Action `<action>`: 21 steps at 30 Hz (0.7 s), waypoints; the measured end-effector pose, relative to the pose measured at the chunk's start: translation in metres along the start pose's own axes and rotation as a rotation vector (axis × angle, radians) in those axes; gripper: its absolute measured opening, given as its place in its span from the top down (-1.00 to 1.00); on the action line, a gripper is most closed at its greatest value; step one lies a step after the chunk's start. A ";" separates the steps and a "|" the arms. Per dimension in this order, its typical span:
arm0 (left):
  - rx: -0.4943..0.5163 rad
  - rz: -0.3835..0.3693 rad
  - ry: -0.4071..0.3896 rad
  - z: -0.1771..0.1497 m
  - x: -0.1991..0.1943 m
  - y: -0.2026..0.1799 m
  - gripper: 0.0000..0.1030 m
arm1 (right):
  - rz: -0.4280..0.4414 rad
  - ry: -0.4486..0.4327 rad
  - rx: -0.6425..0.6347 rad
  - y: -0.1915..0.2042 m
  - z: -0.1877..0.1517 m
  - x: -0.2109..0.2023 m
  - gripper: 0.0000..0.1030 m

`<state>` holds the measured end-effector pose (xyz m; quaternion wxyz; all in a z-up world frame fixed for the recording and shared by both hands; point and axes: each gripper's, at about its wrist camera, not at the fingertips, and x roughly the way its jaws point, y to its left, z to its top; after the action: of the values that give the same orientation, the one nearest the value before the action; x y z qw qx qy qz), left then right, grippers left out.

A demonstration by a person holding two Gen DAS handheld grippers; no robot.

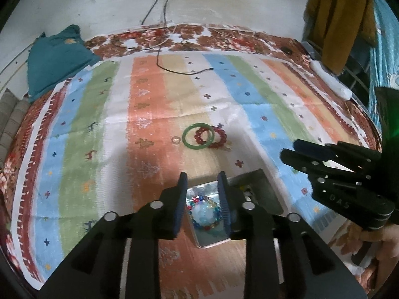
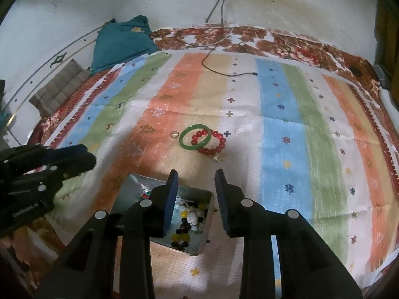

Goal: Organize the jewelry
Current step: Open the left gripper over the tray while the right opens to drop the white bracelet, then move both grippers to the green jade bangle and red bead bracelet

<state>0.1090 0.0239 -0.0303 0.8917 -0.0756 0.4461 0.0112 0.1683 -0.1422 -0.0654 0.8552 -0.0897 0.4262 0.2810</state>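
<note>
A green bangle (image 1: 198, 135) (image 2: 195, 137) lies on the striped cloth, overlapping a red bead bracelet (image 1: 216, 137) (image 2: 215, 142). A small clear ring (image 1: 176, 139) (image 2: 174, 134) lies left of the bangle. Another small clear piece (image 2: 218, 158) lies just below the red bracelet. An open metal tin (image 1: 259, 182) (image 2: 134, 182) near me holds bead bracelets. My left gripper (image 1: 202, 184) is open and empty above the tin's left compartment. My right gripper (image 2: 195, 182) is open and empty above the tin's right side. Each gripper also shows in the other's view, the right (image 1: 289, 153) and the left (image 2: 87, 157).
A black cable (image 1: 184, 71) (image 2: 224, 72) trails from the wall onto the cloth's far end. A teal cushion (image 1: 54, 62) (image 2: 122, 42) sits at the back left. A white power strip (image 1: 329, 79) lies at the bed's right edge. A mustard garment (image 1: 341, 17) hangs at right.
</note>
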 end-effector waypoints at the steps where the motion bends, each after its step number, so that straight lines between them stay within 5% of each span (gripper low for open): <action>1: -0.008 0.007 0.003 0.001 0.001 0.003 0.45 | -0.002 0.003 0.005 -0.001 0.001 0.001 0.37; 21: -0.025 0.066 0.052 0.029 0.037 0.011 -0.14 | -0.083 0.048 0.026 -0.014 0.020 0.022 -0.02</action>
<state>0.1534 0.0369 -0.0442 0.8779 -0.0722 0.4713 0.0440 0.2000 -0.1369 -0.0717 0.8567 -0.1029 0.4463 0.2375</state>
